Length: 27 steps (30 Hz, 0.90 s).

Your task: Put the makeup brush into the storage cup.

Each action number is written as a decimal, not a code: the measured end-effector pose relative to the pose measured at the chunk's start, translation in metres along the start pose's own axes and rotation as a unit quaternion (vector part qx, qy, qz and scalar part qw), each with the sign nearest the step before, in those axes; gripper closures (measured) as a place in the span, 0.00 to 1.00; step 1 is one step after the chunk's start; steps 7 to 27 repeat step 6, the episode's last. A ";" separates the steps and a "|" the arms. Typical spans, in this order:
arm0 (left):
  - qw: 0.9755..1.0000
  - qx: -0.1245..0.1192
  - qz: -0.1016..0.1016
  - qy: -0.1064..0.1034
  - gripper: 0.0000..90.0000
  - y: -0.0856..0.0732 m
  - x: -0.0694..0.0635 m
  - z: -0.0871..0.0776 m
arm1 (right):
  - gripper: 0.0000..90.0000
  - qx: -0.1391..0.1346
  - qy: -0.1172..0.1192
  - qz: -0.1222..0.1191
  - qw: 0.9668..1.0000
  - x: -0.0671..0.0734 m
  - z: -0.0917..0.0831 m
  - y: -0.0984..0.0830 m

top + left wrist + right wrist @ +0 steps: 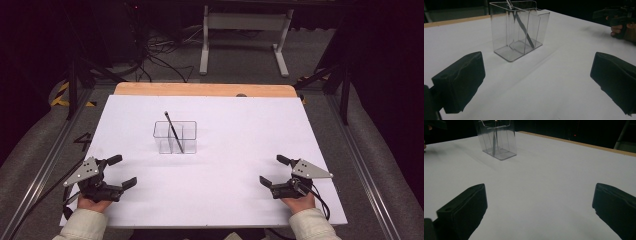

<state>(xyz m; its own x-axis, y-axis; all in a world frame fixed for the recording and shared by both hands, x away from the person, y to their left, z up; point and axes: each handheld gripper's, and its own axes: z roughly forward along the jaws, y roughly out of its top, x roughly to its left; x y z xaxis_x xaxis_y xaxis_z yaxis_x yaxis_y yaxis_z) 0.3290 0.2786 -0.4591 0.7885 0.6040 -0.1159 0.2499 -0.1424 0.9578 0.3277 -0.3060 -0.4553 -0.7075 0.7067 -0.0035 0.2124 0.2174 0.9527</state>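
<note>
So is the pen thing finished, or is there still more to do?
The dark pen already stands tilted inside the clear divided holder, so that part looks done. Nothing is in hand: the left gripper and the right gripper both rest near the front of the white table, jaws wide apart and holding nothing. I see no other loose things on the table to put away.

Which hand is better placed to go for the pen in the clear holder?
Left, probably. The left gripper sits nearer the clear holder, which looms large beyond its open jaws. The right gripper, also open, is farther off. The pen leans inside.
</note>
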 end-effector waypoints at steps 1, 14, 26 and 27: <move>1.000 0.000 0.001 -0.001 0.00 0.000 -0.001 0.001 | 0.01 -0.001 0.000 0.000 1.000 0.000 0.000 0.000; 1.000 0.005 0.001 -0.001 0.00 0.000 -0.001 0.002 | 0.01 -0.004 0.002 0.001 1.000 0.000 -0.001 0.000; 1.000 0.005 0.001 -0.001 0.00 0.000 -0.001 0.002 | 0.01 -0.004 0.002 0.001 1.000 0.000 -0.001 0.000; 1.000 0.005 0.001 -0.001 0.00 0.000 -0.001 0.002 | 0.01 -0.004 0.002 0.001 1.000 0.000 -0.001 0.000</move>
